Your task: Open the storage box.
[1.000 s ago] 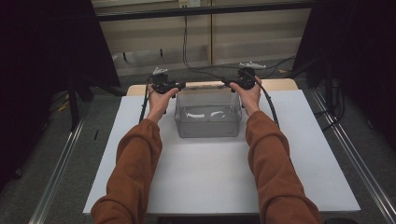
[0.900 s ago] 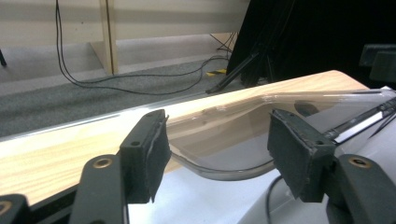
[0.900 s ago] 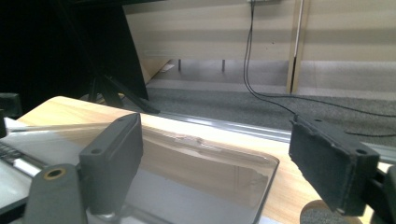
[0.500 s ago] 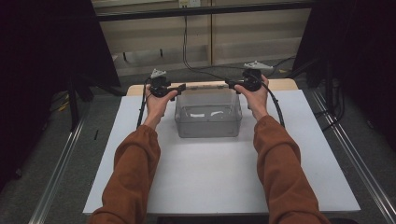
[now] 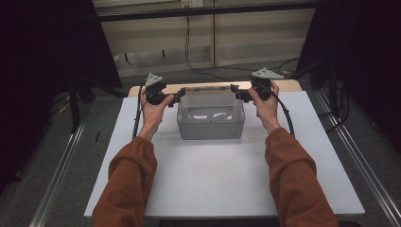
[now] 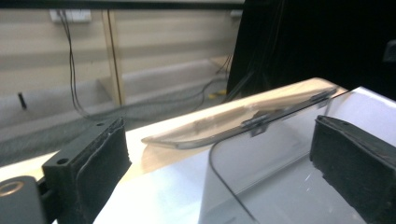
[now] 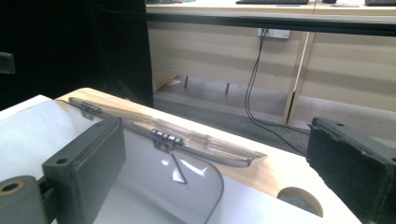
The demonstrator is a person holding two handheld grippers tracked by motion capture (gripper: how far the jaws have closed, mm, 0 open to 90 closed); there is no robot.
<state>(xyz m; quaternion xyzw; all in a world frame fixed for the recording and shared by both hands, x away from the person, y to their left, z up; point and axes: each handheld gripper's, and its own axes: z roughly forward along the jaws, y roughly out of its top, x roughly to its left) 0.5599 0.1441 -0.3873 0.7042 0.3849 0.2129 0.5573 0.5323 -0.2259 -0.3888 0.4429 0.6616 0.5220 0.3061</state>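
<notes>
white table top [image 5: 208,184], wall socket [image 5: 191,4], hanging cables [image 5: 188,42]

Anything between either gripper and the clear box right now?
Nothing visible. The left gripper and right gripper sit at the back corners of the box, jaws open and just widened, nothing between them. The lid is hinged back behind the box, clear of both.

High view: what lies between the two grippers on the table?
The clear plastic box, its lid open, stands between the left gripper and the right gripper, whose jaws have just been opening with nothing between them.
</notes>
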